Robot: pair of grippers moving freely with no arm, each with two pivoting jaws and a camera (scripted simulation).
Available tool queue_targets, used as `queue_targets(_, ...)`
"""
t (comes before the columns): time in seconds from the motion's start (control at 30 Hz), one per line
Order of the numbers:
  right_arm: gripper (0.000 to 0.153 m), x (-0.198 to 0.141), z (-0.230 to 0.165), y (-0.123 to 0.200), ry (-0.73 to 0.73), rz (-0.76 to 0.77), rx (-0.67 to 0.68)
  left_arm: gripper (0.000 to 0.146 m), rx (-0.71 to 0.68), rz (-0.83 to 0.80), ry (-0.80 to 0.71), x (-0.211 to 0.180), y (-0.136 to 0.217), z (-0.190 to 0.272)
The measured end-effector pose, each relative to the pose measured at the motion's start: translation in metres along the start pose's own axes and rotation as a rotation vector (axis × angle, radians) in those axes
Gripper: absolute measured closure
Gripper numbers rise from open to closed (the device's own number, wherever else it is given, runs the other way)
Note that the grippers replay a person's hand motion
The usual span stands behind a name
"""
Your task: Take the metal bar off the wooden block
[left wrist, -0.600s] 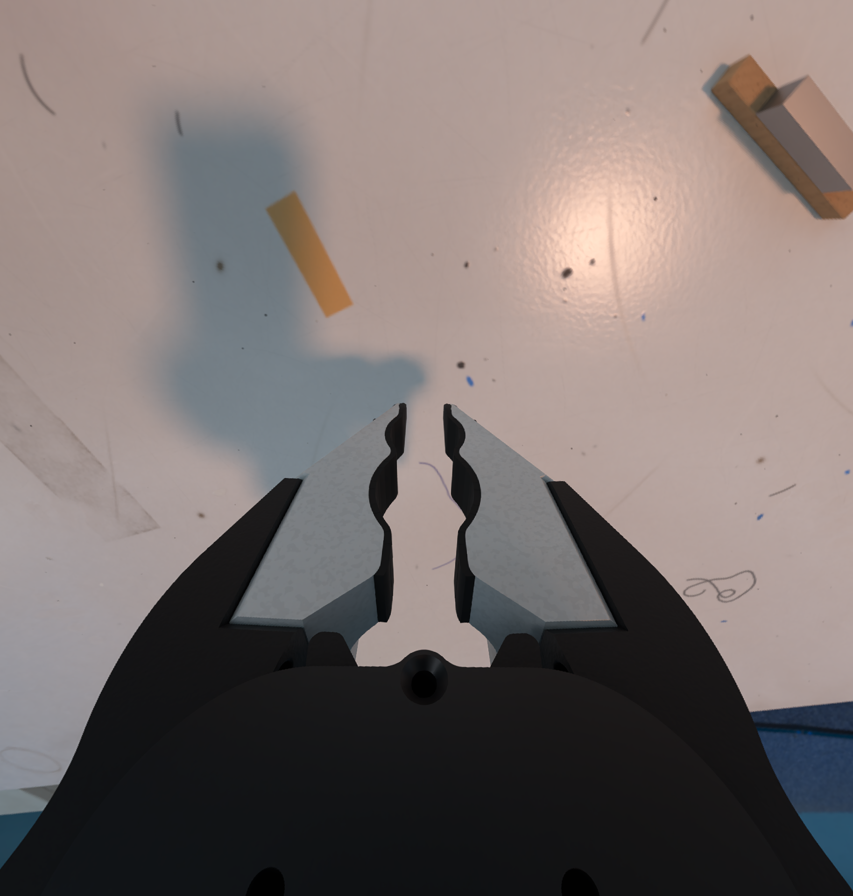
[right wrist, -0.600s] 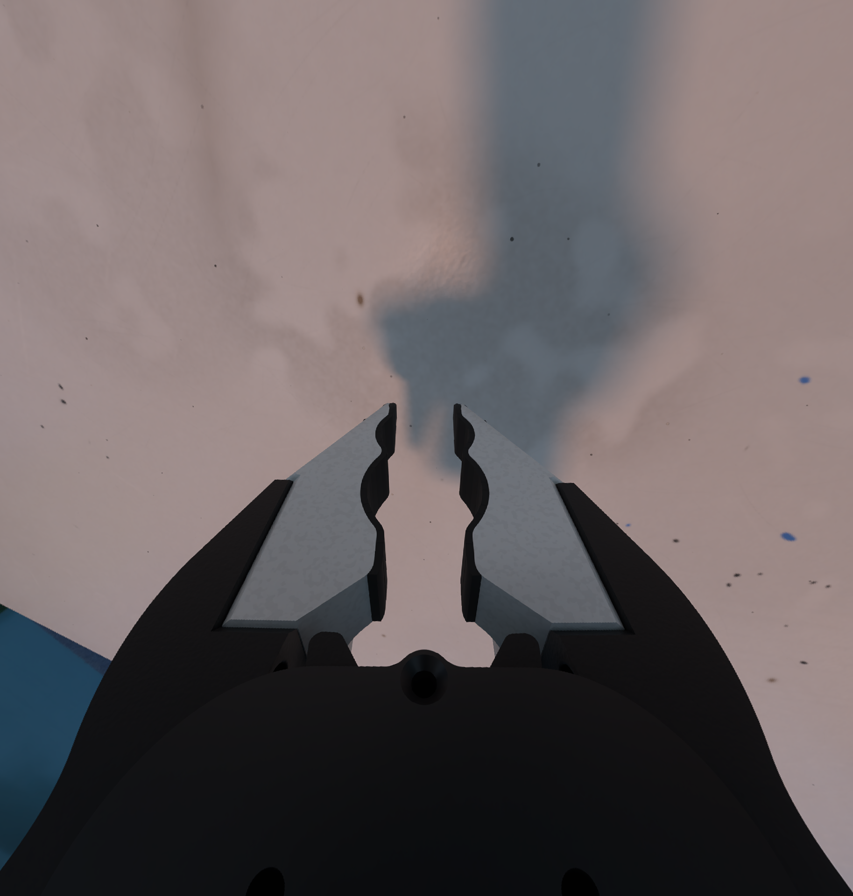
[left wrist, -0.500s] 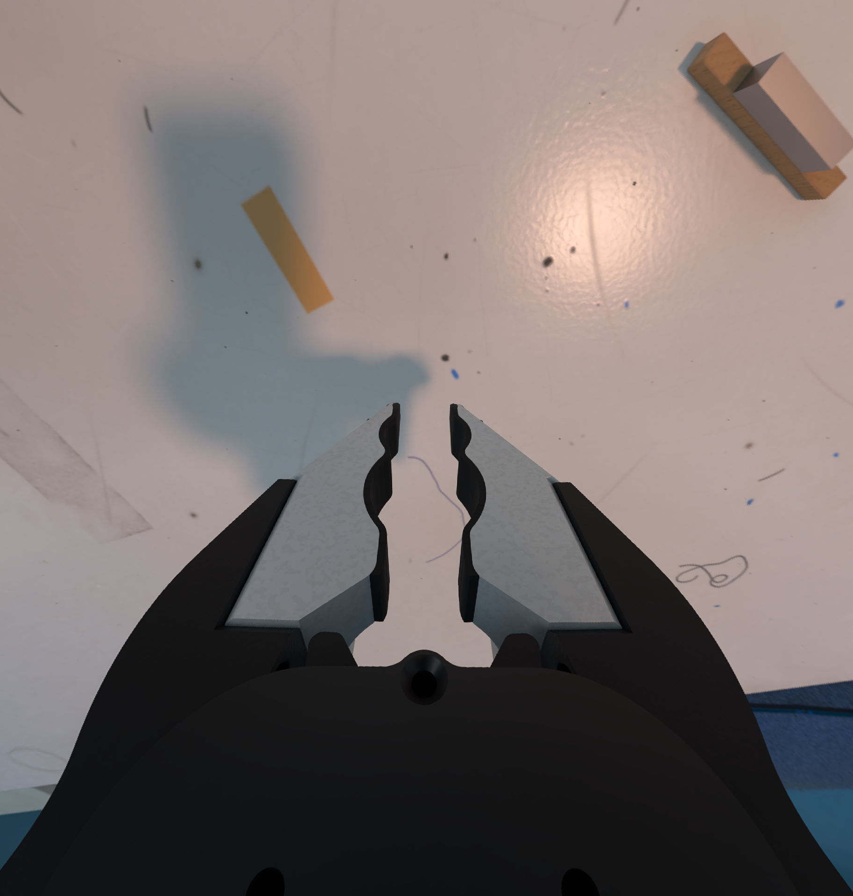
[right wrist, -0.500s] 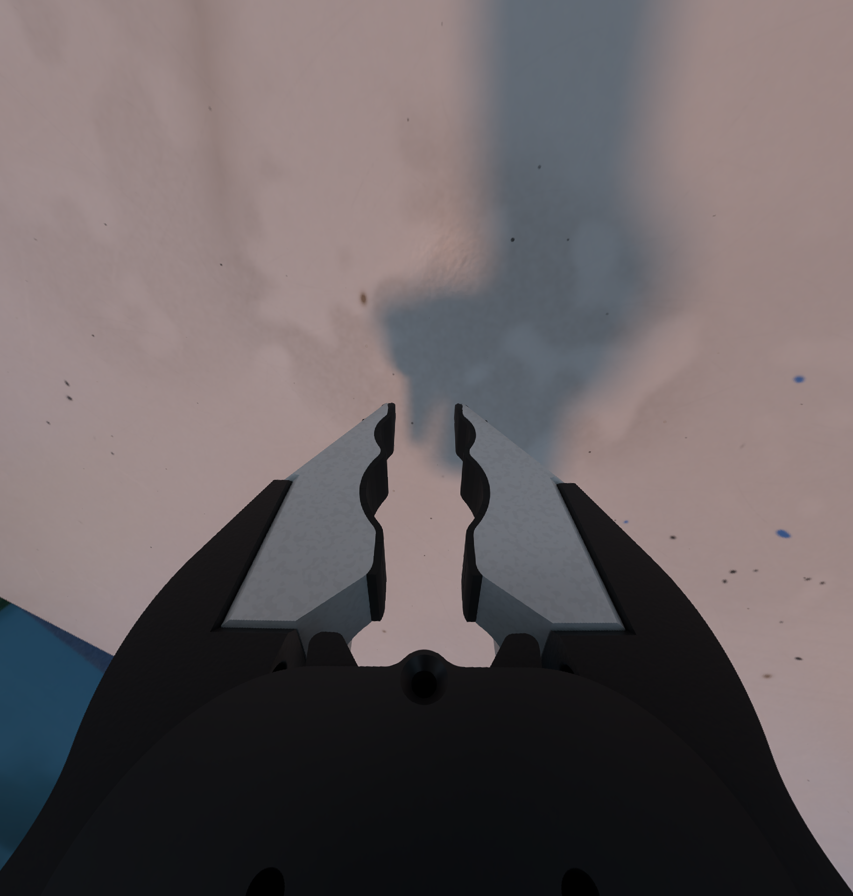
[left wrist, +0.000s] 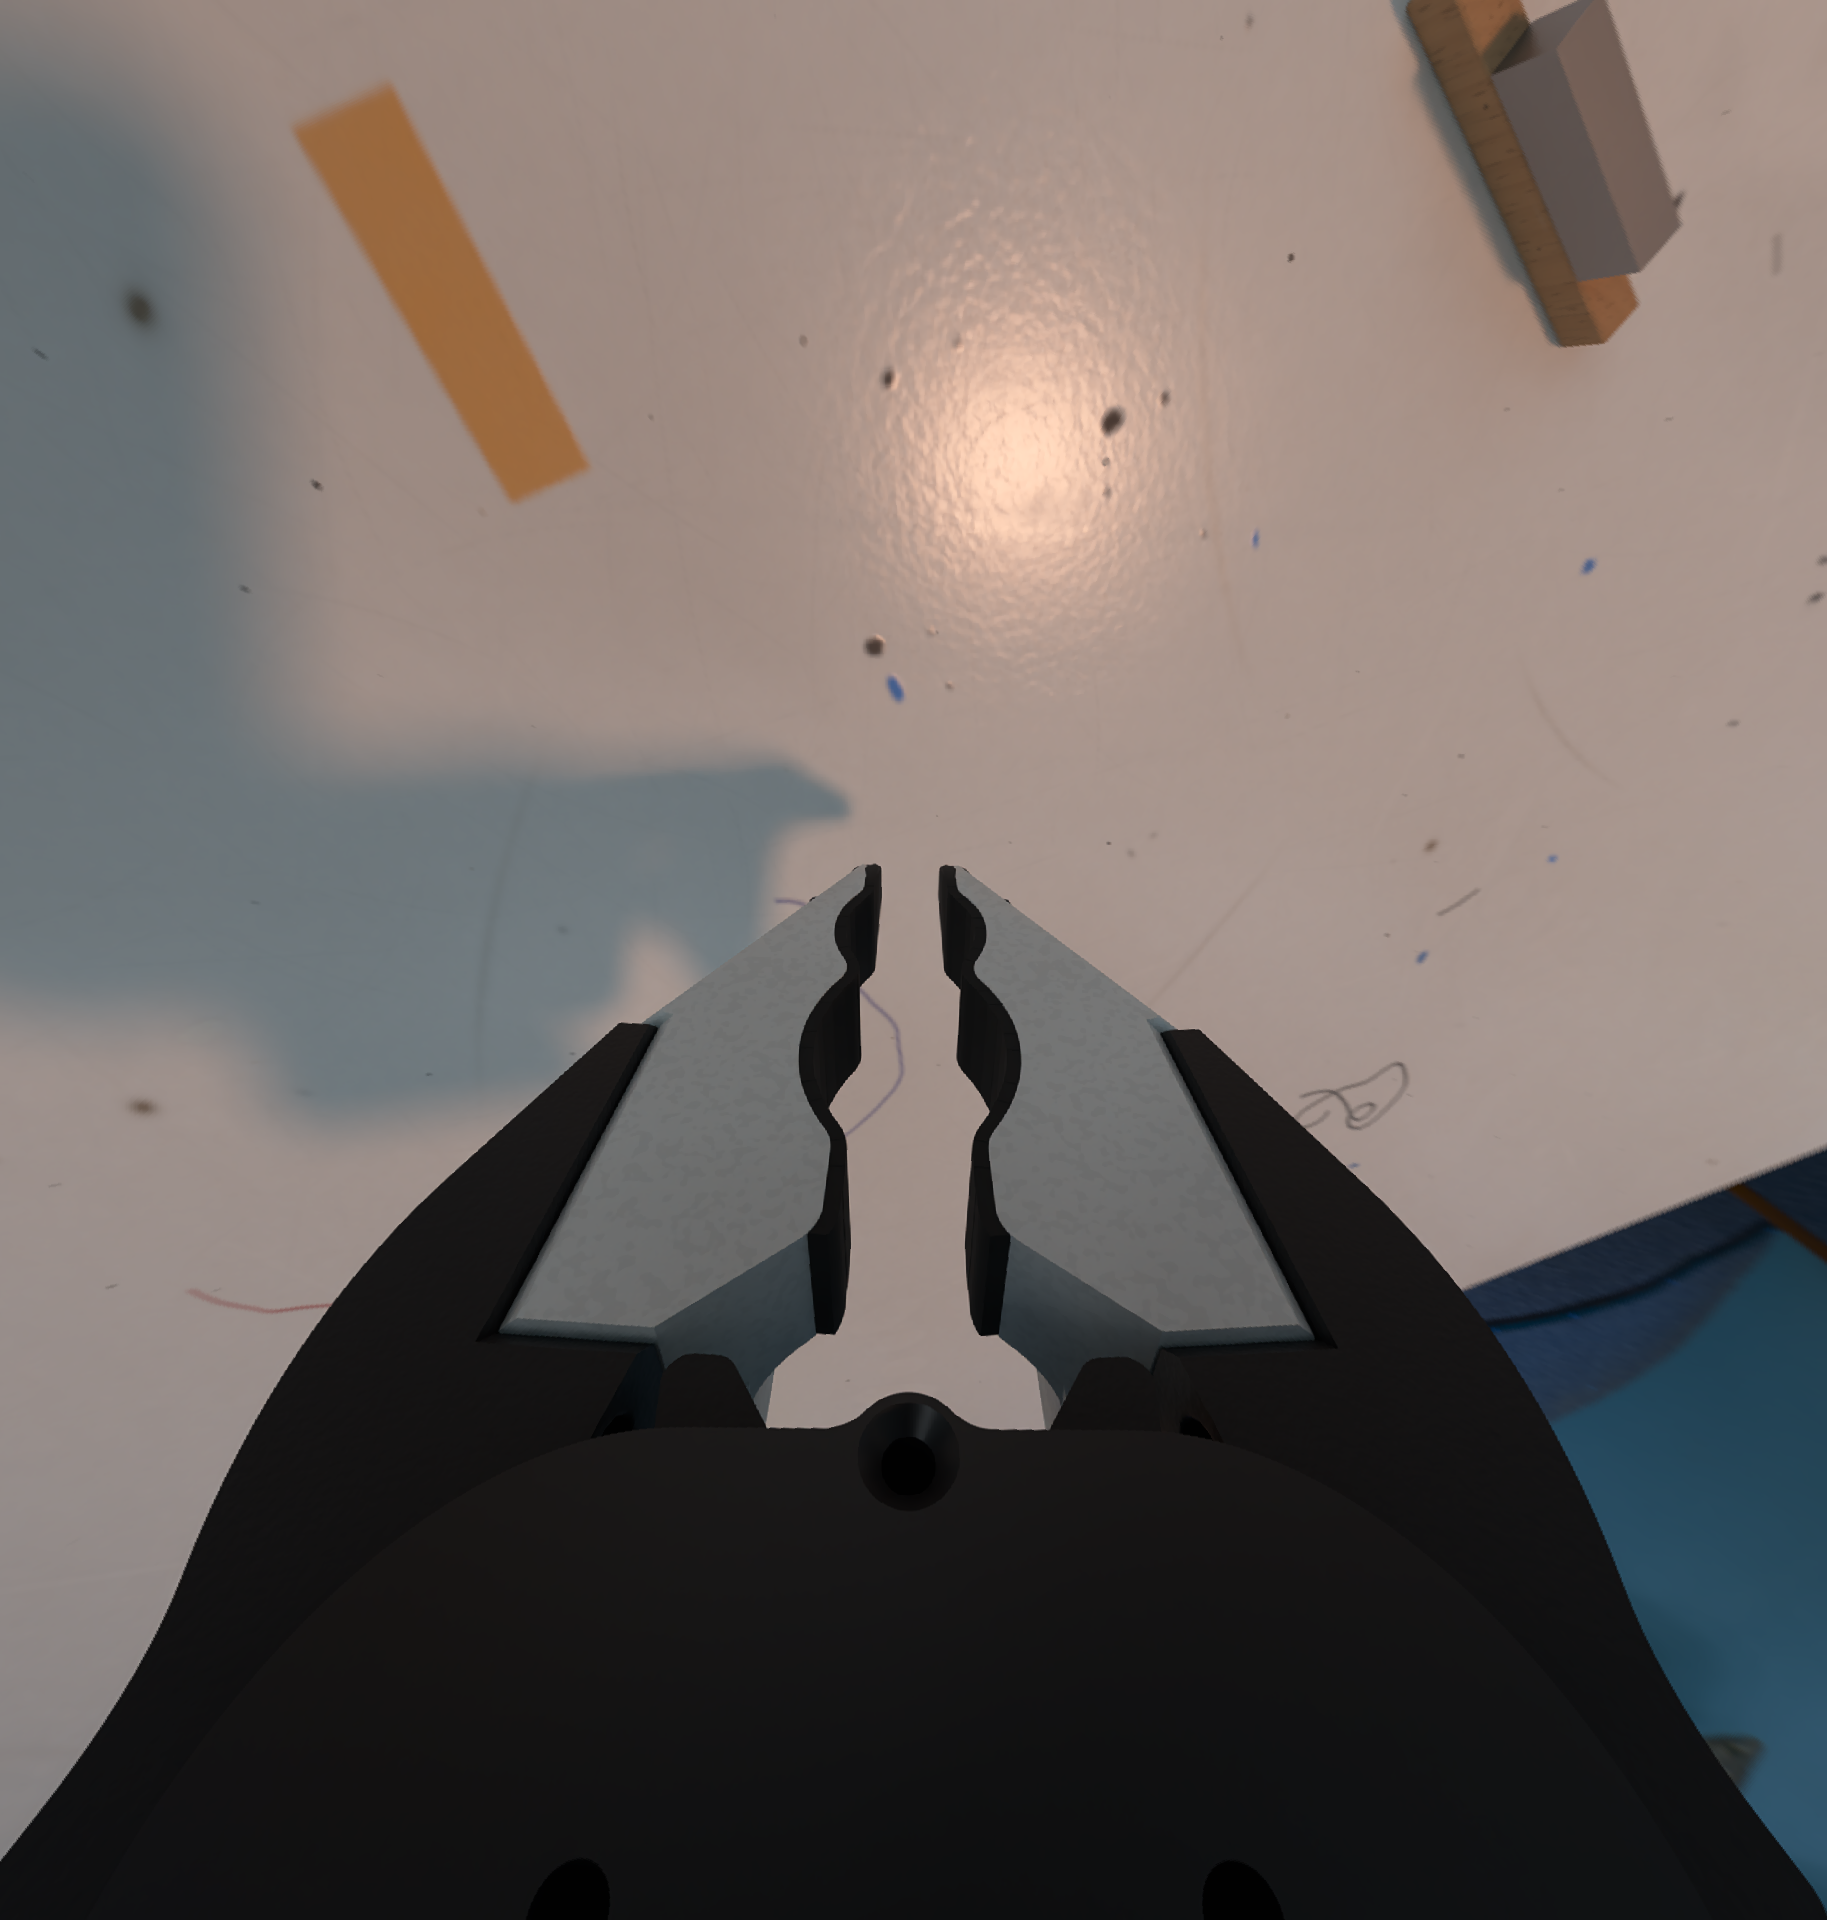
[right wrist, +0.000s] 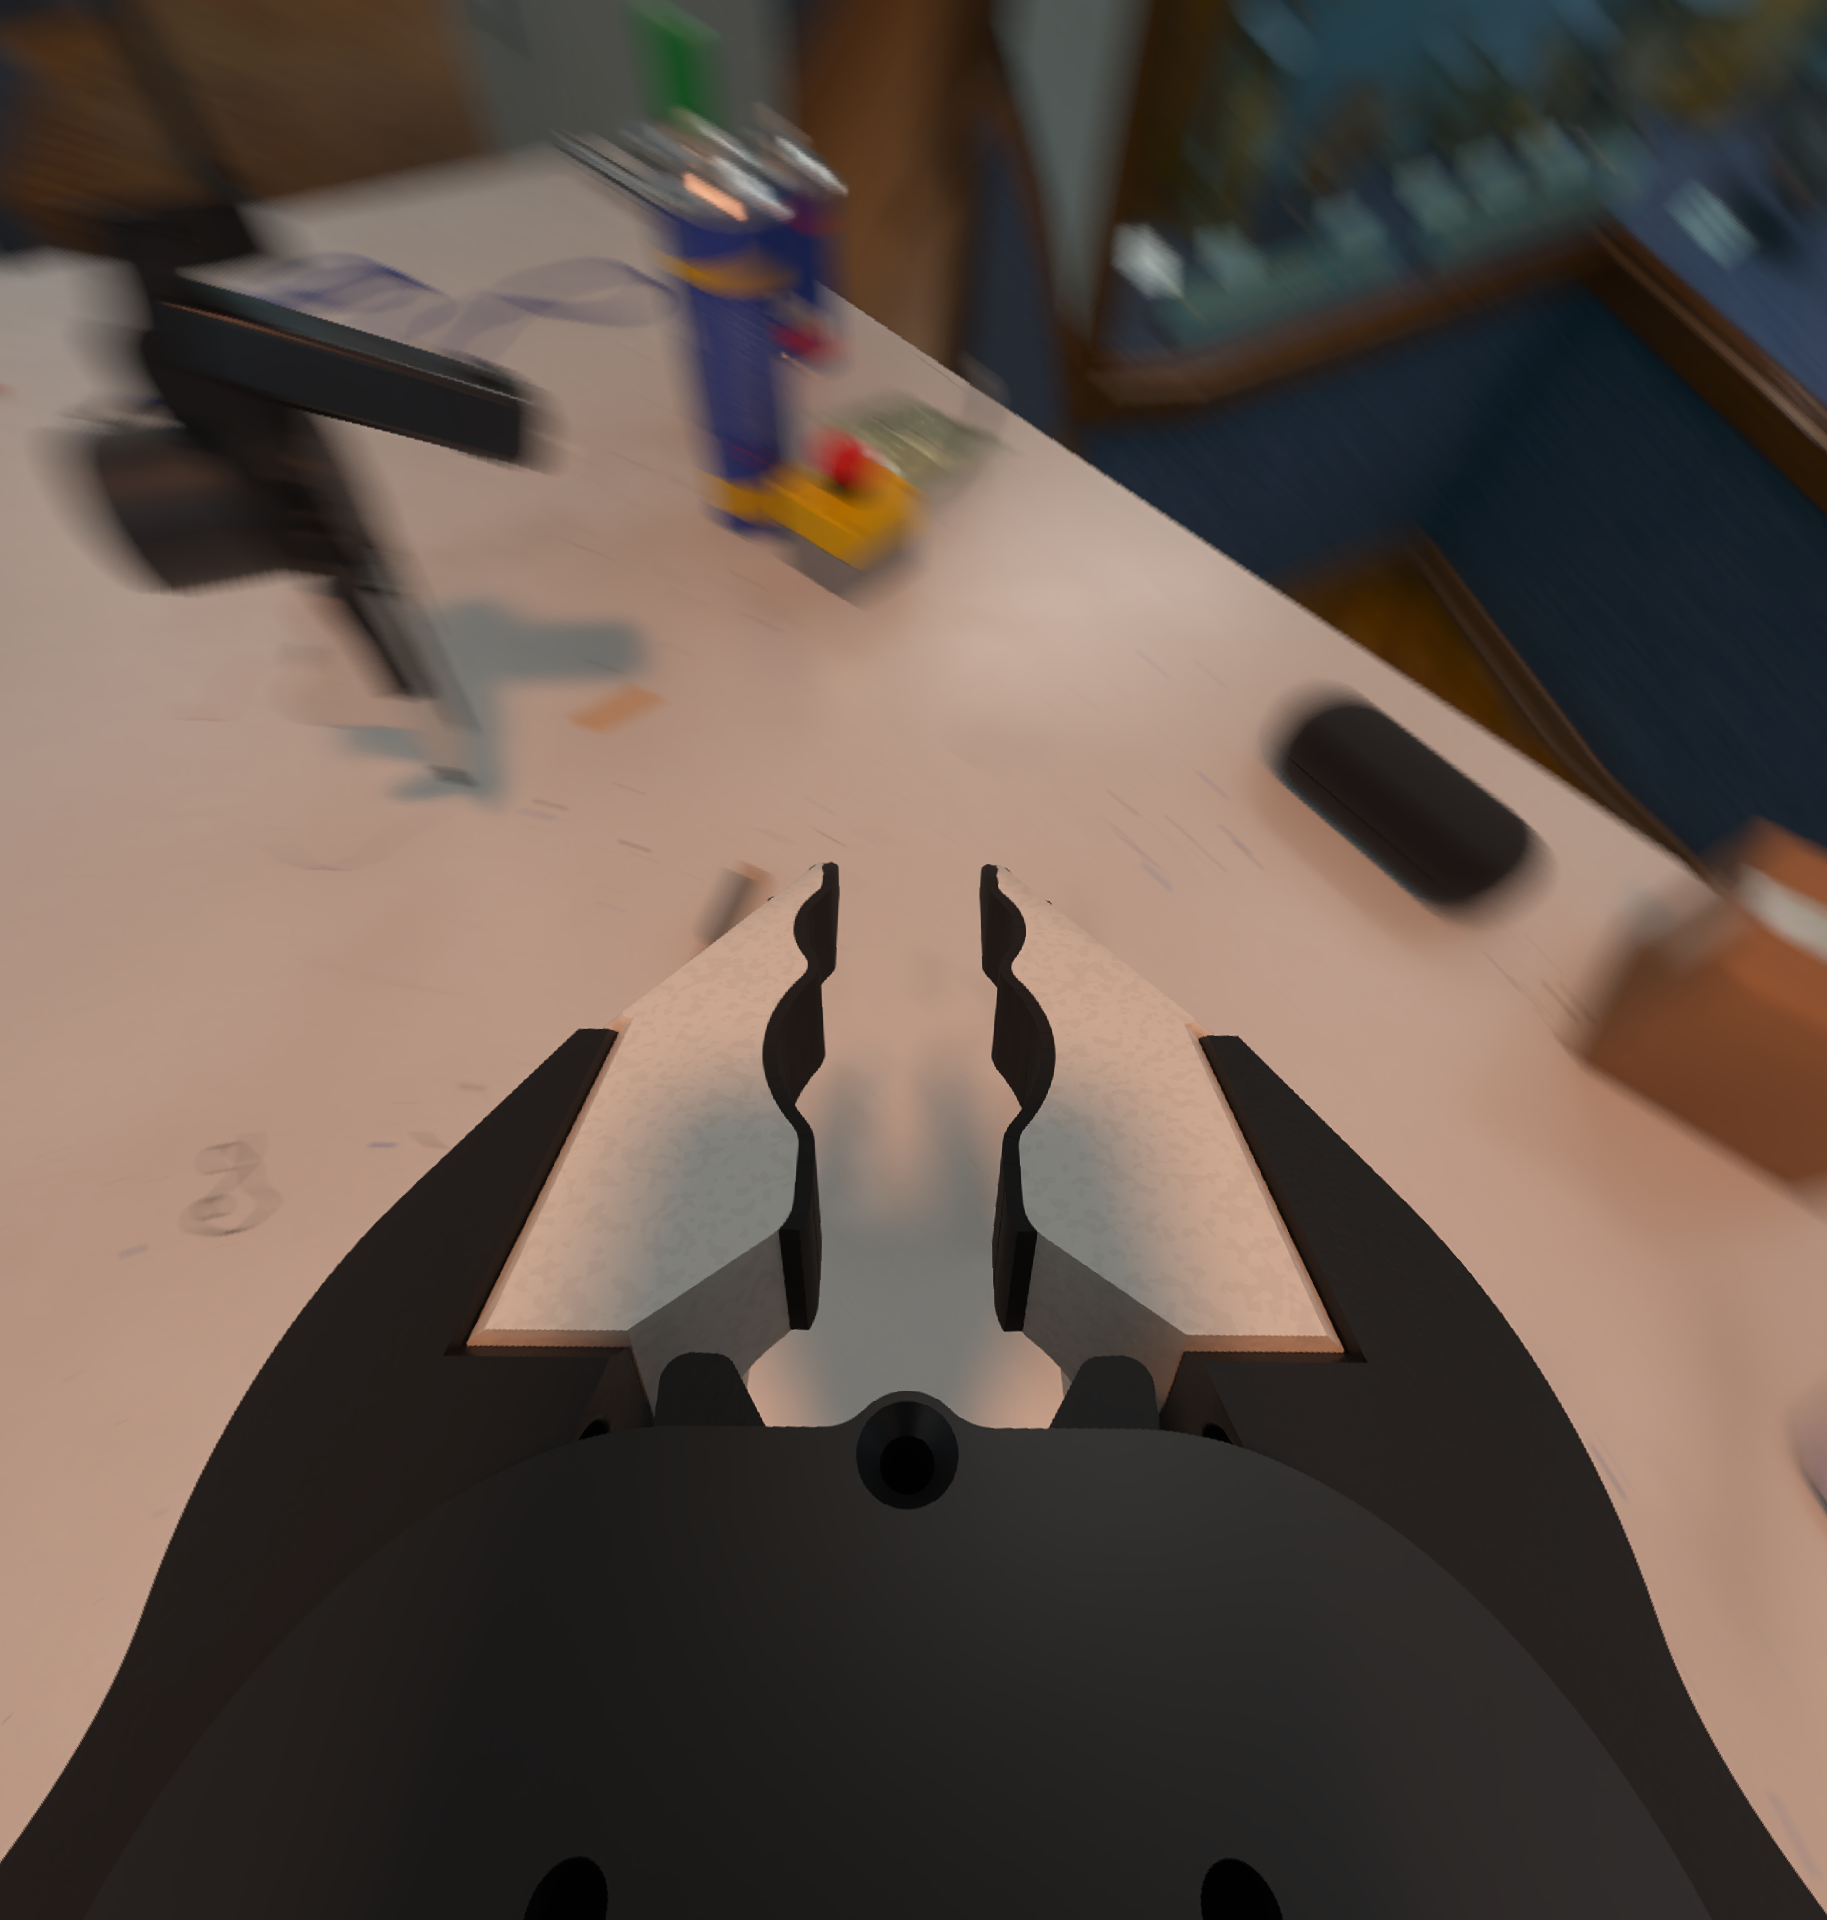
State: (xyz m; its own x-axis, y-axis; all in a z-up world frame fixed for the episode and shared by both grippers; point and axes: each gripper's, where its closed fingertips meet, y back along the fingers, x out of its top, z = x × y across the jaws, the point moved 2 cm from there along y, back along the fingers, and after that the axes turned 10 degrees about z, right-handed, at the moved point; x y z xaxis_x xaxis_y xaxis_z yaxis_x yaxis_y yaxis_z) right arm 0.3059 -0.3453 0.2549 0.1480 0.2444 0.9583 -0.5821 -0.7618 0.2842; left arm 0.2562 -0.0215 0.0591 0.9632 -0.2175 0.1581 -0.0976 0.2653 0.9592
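Two grippers, both with nothing between their fingers. In the left wrist view, going left to right: an orange strip (left wrist: pixel 439 293) lies flat at the upper left on the pale table (left wrist: pixel 1304 727); the left gripper (left wrist: pixel 909 871) sits at lower centre, its jaws a narrow gap apart; at the upper right corner, well apart from it, the metal bar (left wrist: pixel 1579 156) rests on the wooden block (left wrist: pixel 1511 197). The right wrist view is blurred. The other gripper shows dark at the upper left; a blue-and-yellow object (right wrist: pixel 774 364) stands at upper centre; the right gripper (right wrist: pixel 909 871) holds its jaws apart; a black case (right wrist: pixel 1402 805) and a brown box (right wrist: pixel 1740 997) lie at right. Bar and block cannot be made out there.
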Motion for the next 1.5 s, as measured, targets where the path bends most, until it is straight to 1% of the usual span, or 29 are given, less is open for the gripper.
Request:
queue_targets(0.03,0.124,0.008,-0.032,-0.006,0.034,0.075,0.118,0.134,-0.027,-0.001,0.017,-0.002,0.0,0.0)
queue_targets(0.07,0.122,0.006,-0.057,-0.014,0.047,0.078,0.201,0.134,-0.05,-0.009,0.029,-0.004,-0.001,0.001)
queue_targets(0.1,0.121,-0.002,-0.077,-0.026,0.043,0.01,0.246,0.133,-0.069,-0.019,0.035,-0.007,-0.001,0.002)
queue_targets(0.13,0.12,-0.013,-0.091,-0.04,0.039,-0.073,0.256,0.133,-0.082,-0.026,0.034,-0.01,0.0,0.002)
queue_targets(0.2,0.119,-0.042,-0.104,-0.072,0.036,-0.196,0.213,0.131,-0.101,-0.003,0.025,-0.011,0.005,0.003)
queue_targets(0.3,0.115,-0.088,-0.101,-0.112,-0.028,-0.42,0.078,0.129,-0.116,0.151,0.044,-0.001,0.023,-0.001)
queue_targets(0.37,0.113,-0.103,-0.096,-0.129,-0.073,-0.49,0.004,0.127,-0.125,0.266,0.074,0.006,0.038,-0.006)
queue_targets(0.4,0.113,-0.104,-0.093,-0.135,-0.088,-0.48,-0.035,0.125,-0.131,0.315,0.082,0.007,0.045,-0.008)
queue_targets(0.47,0.114,-0.105,-0.09,-0.141,-0.122,-0.512,-0.087,0.124,-0.158,0.388,0.086,0.006,0.057,-0.01)
queue_targets(0.57,0.114,-0.105,-0.083,-0.137,-0.117,-0.596,-0.185,0.124,-0.182,0.46,0.078,0.001,0.07,-0.011)
queue_targets(0.6,0.114,-0.105,-0.082,-0.137,-0.134,-0.612,-0.198,0.124,-0.191,0.478,0.075,0.0,0.073,-0.011)
queue_targets(0.67,0.113,-0.113,-0.084,-0.138,-0.198,-0.665,-0.184,0.124,-0.209,0.51,0.065,-0.002,0.079,-0.01)
queue_targets(0.73,0.112,-0.126,-0.084,-0.14,-0.199,-0.76,-0.209,0.124,-0.225,0.534,0.054,-0.002,0.083,-0.008)
queue_targets(0.8,0.112,-0.135,-0.09,-0.147,-0.258,-0.791,-0.165,0.124,-0.239,0.551,0.045,-0.002,0.086,-0.007)
queue_targets(0.87,0.113,-0.141,-0.089,-0.152,-0.232,-0.821,-0.21,0.124,-0.252,0.564,0.033,-0.002,0.088,-0.005)
queue_targets(0.93,0.113,-0.14,-0.089,-0.16,-0.183,-0.812,-0.228,0.124,-0.263,0.574,0.024,-0.002,0.089,-0.004)
queue_targets(1.07,0.117,-0.136,-0.094,-0.176,-0.129,-0.786,-0.197,0.125,-0.277,0.581,0.019,-0.003,0.09,-0.004)
queue_targets(1.17,0.123,-0.136,-0.091,-0.186,-0.156,-0.783,-0.181,0.125,-0.28,0.591,0.022,-0.005,0.092,-0.004)
queue_targets(1.2,0.122,-0.142,-0.088,-0.188,-0.173,-0.816,-0.188,0.125,-0.279,0.596,0.024,-0.006,0.093,-0.005)
queue_targets(1.23,0.119,-0.15,-0.087,-0.189,-0.192,-0.881,-0.195,0.125,-0.278,0.601,0.027,-0.007,0.094,-0.005)
queue_targets(1.3,0.119,-0.164,-0.092,-0.194,-0.246,-0.981,-0.132,0.125,-0.273,0.613,0.03,-0.008,0.096,-0.006)
queue_targets(1.4,0.135,-0.168,-0.095,-0.202,-0.307,-1.035,-0.074,0.126,-0.263,0.633,0.033,-0.008,0.101,-0.007)
queue_targets(1.43,0.144,-0.167,-0.095,-0.204,-0.318,-1.044,-0.067,0.126,-0.259,0.639,0.032,-0.007,0.102,-0.006)
queue_targets(1.5,0.145,-0.165,-0.094,-0.207,-0.317,-1.058,-0.048,0.127,-0.247,0.658,0.028,-0.006,0.107,-0.005)
